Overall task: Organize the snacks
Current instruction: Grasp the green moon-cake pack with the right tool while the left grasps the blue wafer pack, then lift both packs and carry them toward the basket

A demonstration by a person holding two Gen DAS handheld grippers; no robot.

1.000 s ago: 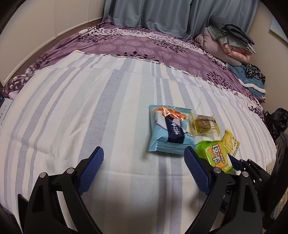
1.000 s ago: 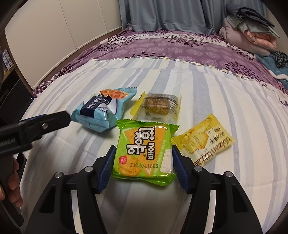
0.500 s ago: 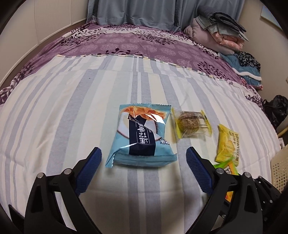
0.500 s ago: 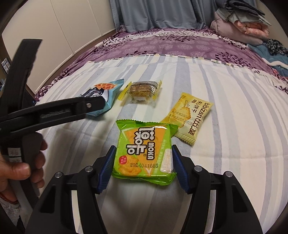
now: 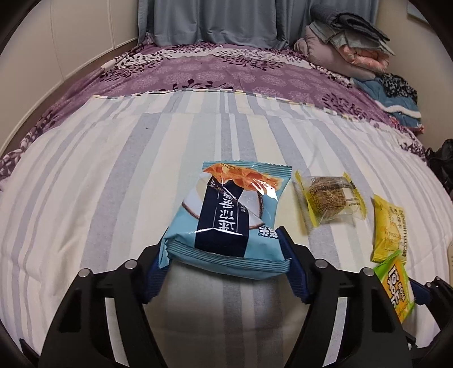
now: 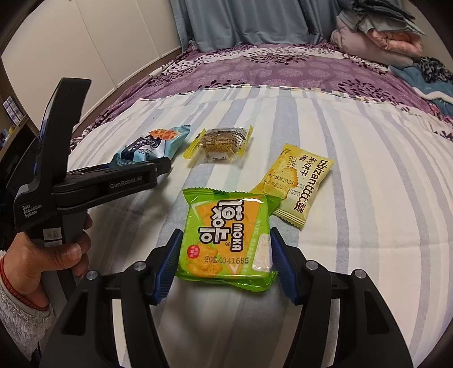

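The left gripper [image 5: 226, 263] is clenched on the near end of the blue pack [image 5: 226, 215] — both blue pads press its sides, and the rest of the pack reaches forward from the fingers over the striped sheet [image 5: 113, 175]. Seen from the right wrist, that gripper comes in from the left in the person's hand [image 6: 48, 254], its tips at the blue pack's near edge.

The right gripper [image 6: 225, 263] grasps the green pack [image 6: 226, 237] the same way, one pad tight on each side of the pack's near half, the printed face up. The green pack's far right corner overlaps the near corner of the yellow cracker pack [image 6: 297, 184], which lies flat on the sheet just beyond and to the right.

Between the blue pack and the yellow one lies a clear wrapper with yellow ends [image 6: 220, 141], holding a brown cake — apart from both grippers. Further off, a purple floral cover [image 5: 226, 73] spans the bed, with folded bedding [image 5: 348, 48] piled at the far right before grey curtains [image 5: 215, 19].
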